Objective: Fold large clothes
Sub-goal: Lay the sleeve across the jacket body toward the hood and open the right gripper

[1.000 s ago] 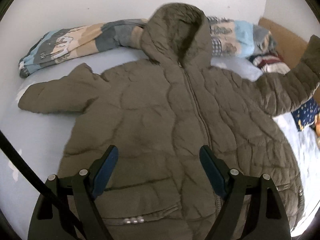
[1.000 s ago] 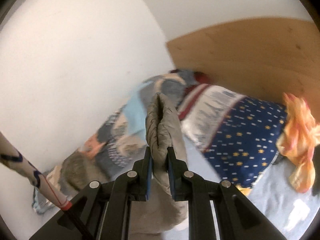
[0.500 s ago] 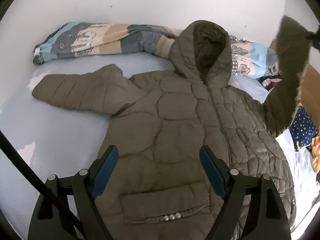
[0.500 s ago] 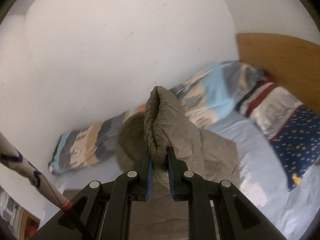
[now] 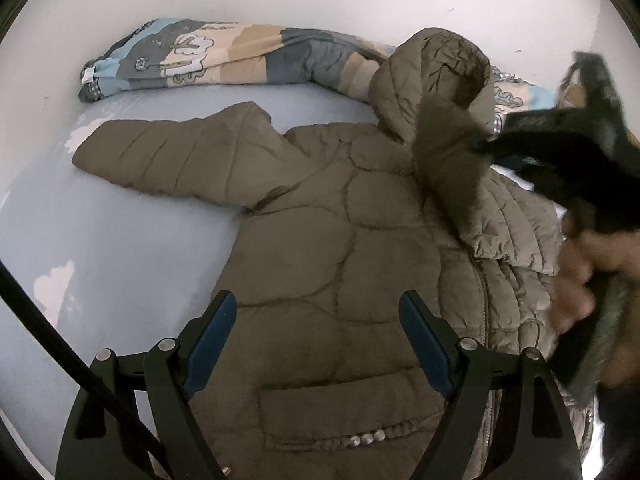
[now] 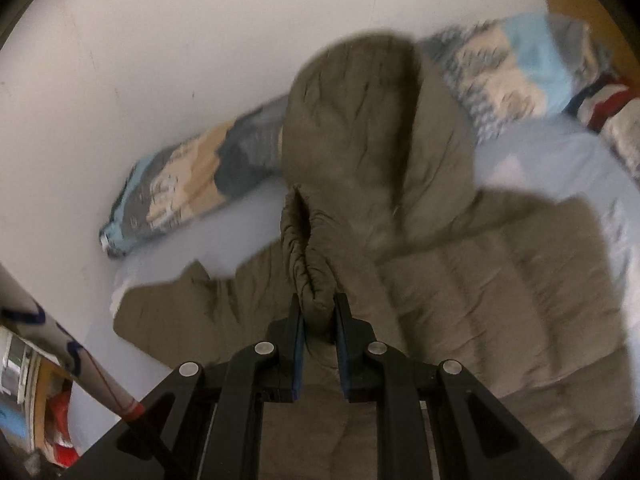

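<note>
An olive quilted hooded jacket (image 5: pixel 328 248) lies front up on a pale blue bed sheet (image 5: pixel 100 240). Its left sleeve (image 5: pixel 176 160) is spread out to the side. My left gripper (image 5: pixel 316 336) is open and empty, hovering above the jacket's lower front near the pocket. My right gripper (image 6: pixel 318 320) is shut on the cuff of the right sleeve (image 6: pixel 308 256) and holds it above the jacket's chest, below the hood (image 6: pixel 360 112). In the left wrist view the right gripper (image 5: pixel 492 148) shows blurred at the right with the sleeve (image 5: pixel 452 168) folded inward over the jacket.
A rolled patterned quilt (image 5: pixel 224 56) lies along the white wall behind the hood. Striped and patterned pillows (image 6: pixel 600 96) sit at the far right by a wooden headboard (image 6: pixel 576 0). The person's hand (image 5: pixel 588 276) is at the right edge.
My right gripper has swung the held sleeve from out by the pillows inward over the jacket's chest. My left gripper has drifted slightly, staying open above the jacket.
</note>
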`<action>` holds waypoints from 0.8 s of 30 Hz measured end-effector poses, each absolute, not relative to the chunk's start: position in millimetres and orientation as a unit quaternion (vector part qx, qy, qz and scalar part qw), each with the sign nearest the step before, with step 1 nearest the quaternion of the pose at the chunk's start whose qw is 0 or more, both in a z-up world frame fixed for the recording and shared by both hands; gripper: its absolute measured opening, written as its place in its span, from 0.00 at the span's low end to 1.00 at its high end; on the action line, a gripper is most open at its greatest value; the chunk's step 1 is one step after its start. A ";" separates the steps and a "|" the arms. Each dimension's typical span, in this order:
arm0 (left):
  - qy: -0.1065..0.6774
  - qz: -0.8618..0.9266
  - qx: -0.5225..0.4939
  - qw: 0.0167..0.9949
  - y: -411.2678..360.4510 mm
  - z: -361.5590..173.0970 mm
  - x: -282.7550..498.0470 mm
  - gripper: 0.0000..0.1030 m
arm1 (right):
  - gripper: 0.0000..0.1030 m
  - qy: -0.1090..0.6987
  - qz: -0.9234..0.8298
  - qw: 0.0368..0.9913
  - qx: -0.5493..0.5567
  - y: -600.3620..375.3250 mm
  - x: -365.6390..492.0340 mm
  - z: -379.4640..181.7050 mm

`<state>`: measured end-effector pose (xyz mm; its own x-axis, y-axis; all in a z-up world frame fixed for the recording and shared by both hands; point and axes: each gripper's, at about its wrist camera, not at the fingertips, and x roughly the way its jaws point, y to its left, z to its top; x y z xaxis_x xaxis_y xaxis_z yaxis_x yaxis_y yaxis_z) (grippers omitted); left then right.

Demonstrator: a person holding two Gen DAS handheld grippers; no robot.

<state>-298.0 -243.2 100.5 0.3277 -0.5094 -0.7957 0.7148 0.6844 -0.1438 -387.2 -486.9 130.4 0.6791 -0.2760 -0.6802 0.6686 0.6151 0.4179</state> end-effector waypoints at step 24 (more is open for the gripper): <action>0.441 -0.374 0.158 0.800 -294.2 77.8 -305.5 0.80 | 0.51 0.380 -0.440 0.741 0.336 -591.2 -545.9 62.6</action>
<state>-305.5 -294.2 77.8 0.3315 -0.4594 -0.8240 0.7384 0.6700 -0.0765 -545.9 -591.2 62.6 0.3242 -0.3967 -0.8588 0.9073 0.3874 0.1635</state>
